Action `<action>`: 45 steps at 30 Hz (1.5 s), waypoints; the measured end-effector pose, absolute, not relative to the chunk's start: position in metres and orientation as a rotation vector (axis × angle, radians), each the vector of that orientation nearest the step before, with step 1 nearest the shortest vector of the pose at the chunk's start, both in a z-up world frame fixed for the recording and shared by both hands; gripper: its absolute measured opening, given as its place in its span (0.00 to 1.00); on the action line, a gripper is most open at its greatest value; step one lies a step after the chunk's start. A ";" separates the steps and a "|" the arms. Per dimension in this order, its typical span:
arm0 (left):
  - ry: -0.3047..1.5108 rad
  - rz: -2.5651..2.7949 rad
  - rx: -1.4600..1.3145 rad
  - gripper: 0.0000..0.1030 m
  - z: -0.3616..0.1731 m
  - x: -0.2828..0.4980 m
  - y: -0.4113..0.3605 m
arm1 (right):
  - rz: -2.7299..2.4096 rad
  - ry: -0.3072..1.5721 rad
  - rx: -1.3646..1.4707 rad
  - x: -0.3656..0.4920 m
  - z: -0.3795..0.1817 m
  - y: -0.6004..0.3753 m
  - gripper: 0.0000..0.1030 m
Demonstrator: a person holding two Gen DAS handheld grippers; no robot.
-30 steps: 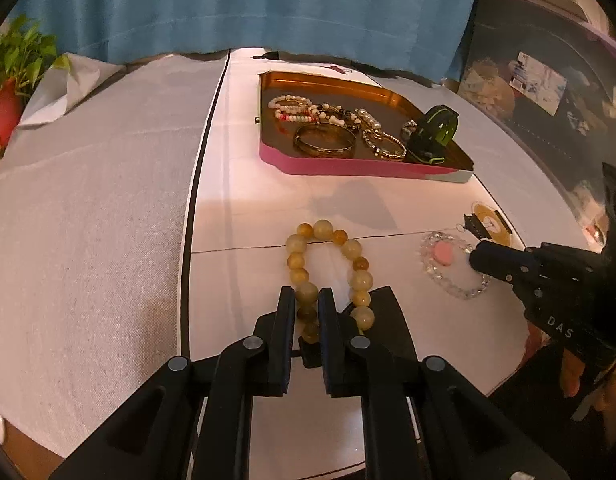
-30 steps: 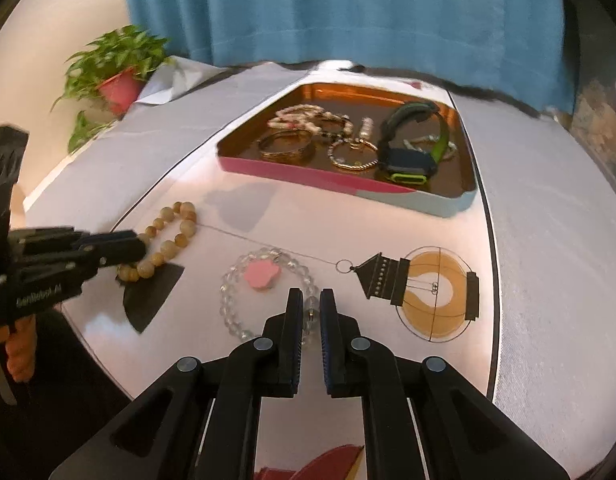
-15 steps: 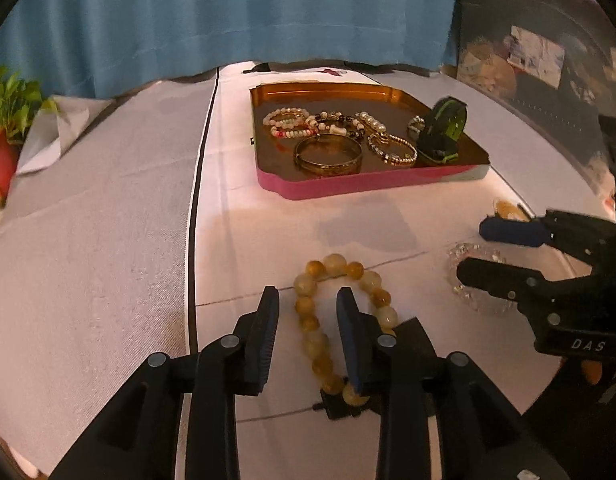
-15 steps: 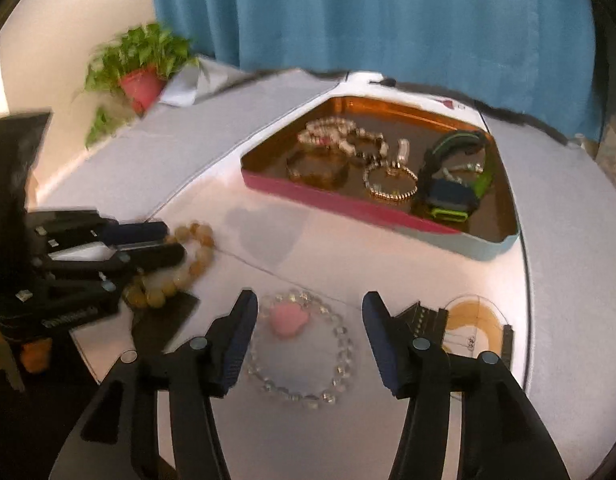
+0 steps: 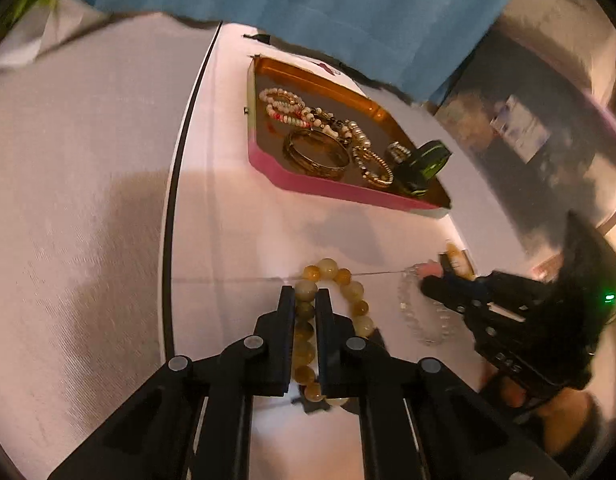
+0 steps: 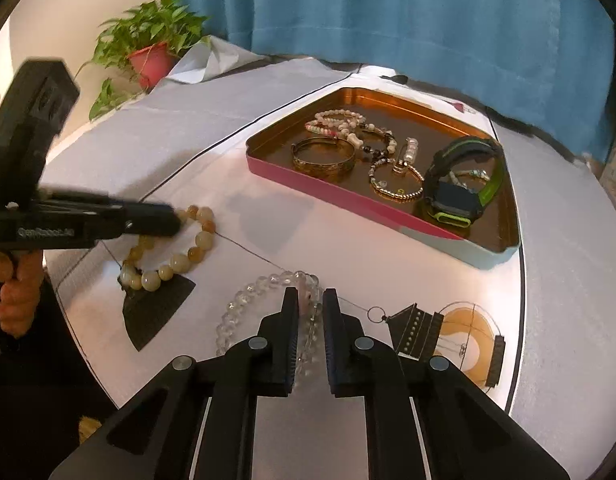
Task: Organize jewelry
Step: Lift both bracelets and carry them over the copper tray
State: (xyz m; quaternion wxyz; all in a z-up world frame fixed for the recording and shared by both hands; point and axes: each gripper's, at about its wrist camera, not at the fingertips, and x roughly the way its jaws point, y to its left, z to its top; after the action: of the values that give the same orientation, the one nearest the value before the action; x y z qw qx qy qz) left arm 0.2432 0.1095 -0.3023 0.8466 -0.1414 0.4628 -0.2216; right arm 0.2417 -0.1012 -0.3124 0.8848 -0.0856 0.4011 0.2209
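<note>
Left wrist: amber bracelet [image 5: 350,294] between fingers [image 5: 285,312].

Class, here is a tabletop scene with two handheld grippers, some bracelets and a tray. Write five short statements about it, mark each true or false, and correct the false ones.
1. The left gripper is shut on the yellow bead bracelet. True.
2. The right gripper is closed on the gold bangle. False: it is shut on the clear bead bracelet; the bangle lies in the tray.
3. The green-and-black watch lies in the tray. True.
4. The tray holds nothing. False: it holds several bracelets and the watch.
5. The potted plant stands inside the tray. False: it stands at the far left, beyond the table.
</note>
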 end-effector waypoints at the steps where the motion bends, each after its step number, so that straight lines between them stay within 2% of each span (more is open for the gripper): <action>1: 0.975 -0.466 -0.292 0.06 -0.302 0.240 0.108 | 0.455 0.838 -0.163 0.242 -0.311 -0.101 0.07; 6: 0.940 -0.452 -0.209 0.07 -0.292 0.225 0.092 | 0.436 0.823 -0.145 0.238 -0.307 -0.105 0.07; 12: 0.928 -0.458 -0.244 0.07 -0.285 0.219 0.090 | 0.416 0.785 -0.178 0.223 -0.298 -0.099 0.07; 24: 0.857 -0.382 -0.276 0.07 -0.240 0.194 0.079 | 0.393 0.721 -0.146 0.185 -0.257 -0.103 0.07; 31: 0.773 -0.363 -0.233 0.07 -0.197 0.170 0.069 | 0.372 0.638 -0.181 0.157 -0.218 -0.101 0.07; 34: 0.770 -0.349 -0.226 0.07 -0.191 0.165 0.069 | 0.357 0.645 -0.197 0.156 -0.223 -0.103 0.07; 41: 0.780 -0.323 -0.237 0.07 -0.178 0.158 0.068 | 0.377 0.661 -0.082 0.150 -0.215 -0.125 0.07; 45: 0.760 -0.299 -0.191 0.07 -0.156 0.153 0.056 | 0.372 0.638 -0.067 0.145 -0.191 -0.126 0.07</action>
State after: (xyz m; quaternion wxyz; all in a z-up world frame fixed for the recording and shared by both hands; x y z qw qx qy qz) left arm 0.1529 0.0557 -0.1564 0.9134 -0.0929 0.3688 -0.1449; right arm 0.1446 -0.1264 -0.1909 0.9320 -0.0327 0.3116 0.1820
